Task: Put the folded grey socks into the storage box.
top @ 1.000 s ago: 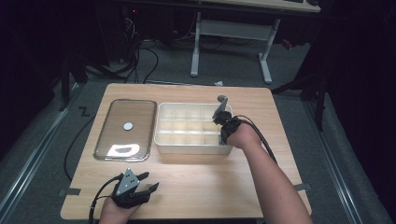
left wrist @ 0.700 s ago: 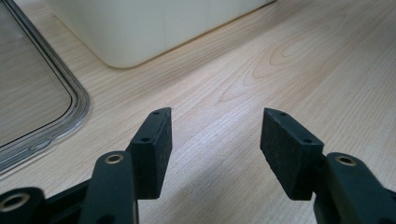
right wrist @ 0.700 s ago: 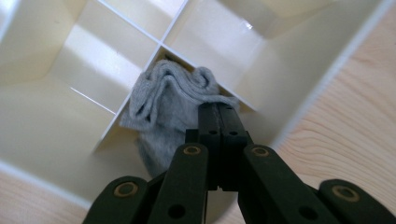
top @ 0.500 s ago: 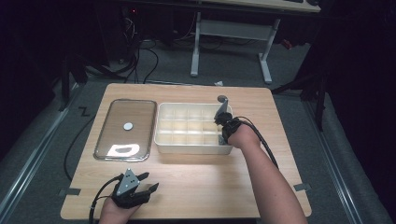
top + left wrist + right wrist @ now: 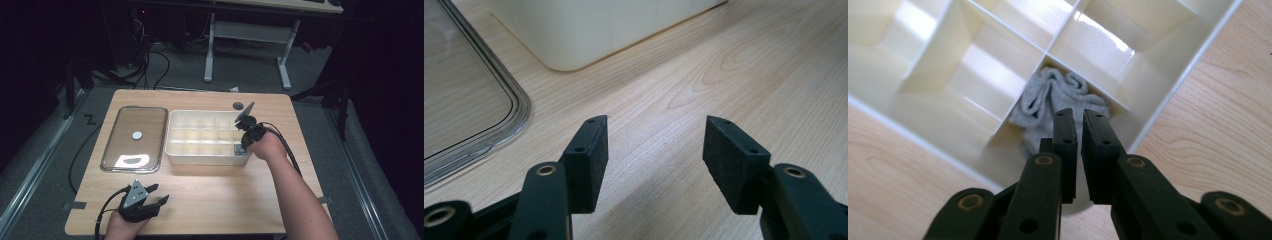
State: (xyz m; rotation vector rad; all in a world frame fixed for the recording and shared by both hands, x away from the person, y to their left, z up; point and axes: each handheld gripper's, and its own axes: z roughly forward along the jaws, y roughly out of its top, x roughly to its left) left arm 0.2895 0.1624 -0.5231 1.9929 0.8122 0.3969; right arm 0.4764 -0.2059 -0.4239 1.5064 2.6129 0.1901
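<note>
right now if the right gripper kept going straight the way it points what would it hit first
Most likely the crumpled grey cloth in the corner compartment of the cream plastic divided box. The right gripper points down into that compartment, jaws nearly closed just above the cloth; whether they already pinch it is unclear.

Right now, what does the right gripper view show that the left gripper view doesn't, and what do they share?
Right gripper view: the right gripper, its jaws nearly together, above a grey rolled sock lying in a corner compartment of the cream divided box; whether the jaws pinch the sock cannot be told.

Left gripper view: the left gripper, jaws wide apart with nothing between them, and the edge of the clear lid lying flat on the table.

Both: the wooden table and part of the cream box, seen from outside in the left gripper view.
</note>
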